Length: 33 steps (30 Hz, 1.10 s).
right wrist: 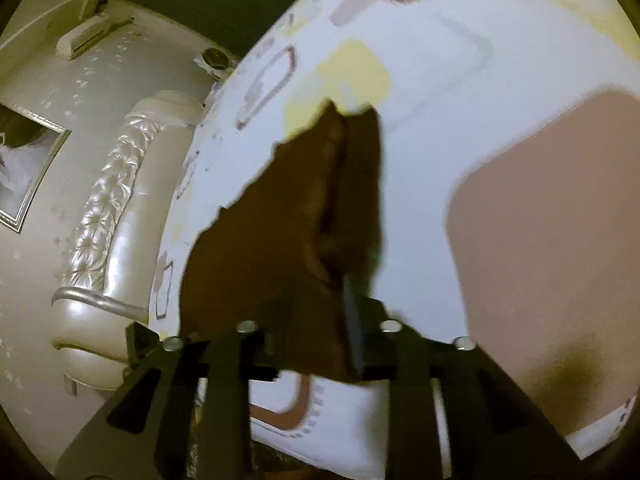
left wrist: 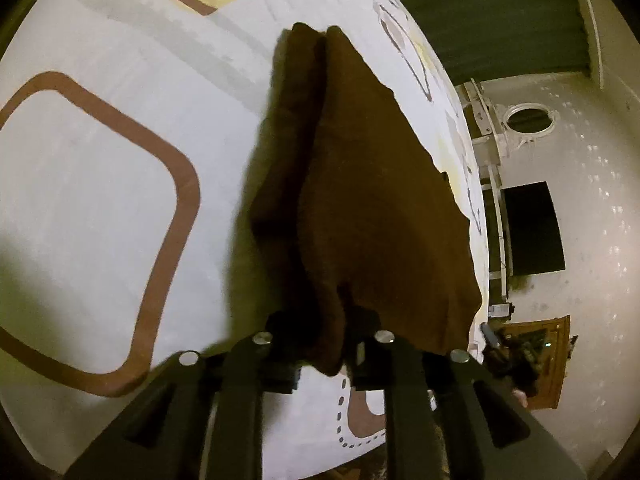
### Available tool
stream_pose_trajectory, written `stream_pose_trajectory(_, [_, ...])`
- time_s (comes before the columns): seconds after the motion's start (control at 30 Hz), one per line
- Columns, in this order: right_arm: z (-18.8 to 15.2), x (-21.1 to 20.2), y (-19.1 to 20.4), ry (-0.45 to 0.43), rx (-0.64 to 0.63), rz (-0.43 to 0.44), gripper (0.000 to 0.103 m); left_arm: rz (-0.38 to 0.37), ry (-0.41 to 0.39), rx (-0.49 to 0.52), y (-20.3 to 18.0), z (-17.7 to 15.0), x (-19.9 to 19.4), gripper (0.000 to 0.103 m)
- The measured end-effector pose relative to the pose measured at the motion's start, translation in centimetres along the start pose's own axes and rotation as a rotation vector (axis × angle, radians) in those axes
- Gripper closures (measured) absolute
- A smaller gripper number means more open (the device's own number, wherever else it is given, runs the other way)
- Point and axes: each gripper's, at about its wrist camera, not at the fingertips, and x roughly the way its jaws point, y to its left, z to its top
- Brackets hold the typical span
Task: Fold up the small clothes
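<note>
Both grippers (left [left wrist: 320, 332], right [right wrist: 320, 320]) pinch brown cloth [left wrist: 360, 184] over patterned bedsheet [left wrist: 100, 160]; tufted headboard [right wrist: 108, 208] behind.

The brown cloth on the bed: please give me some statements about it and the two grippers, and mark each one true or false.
1. The brown cloth is pinched between the fingers of the left gripper. True.
2. The right gripper is away from the cloth and holds nothing. False: its fingers are also closed on an edge of the brown cloth.
3. The cloth lies over a white bedspread with brown rounded outlines. True.
4. The cloth is striped blue and white. False: it is plain dark brown.
5. A padded, pearl-coloured headboard shows at the left of the right wrist view. True.
</note>
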Motion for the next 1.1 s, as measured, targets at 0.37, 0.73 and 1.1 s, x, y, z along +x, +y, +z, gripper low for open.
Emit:
stream_pose_trajectory(0.37, [0.0, 15.0, 17.6, 0.254, -0.255, 0.056, 0.068, -0.110, -0.006, -0.080, 1.5, 0.4, 0.0, 0.075])
stream_pose_trajectory(0.73, [-2.8, 32.9, 31.6, 0.440, -0.464, -0.241, 0.041, -0.214, -0.038, -0.114, 2.9, 0.9, -0.3, 0.074])
stream_pose_trajectory(1.1, [-5.4, 40.7, 33.2, 0.487, -0.589, -0.541, 0.028, -0.234, -0.070, -0.110, 3.3, 0.9, 0.1, 0.074])
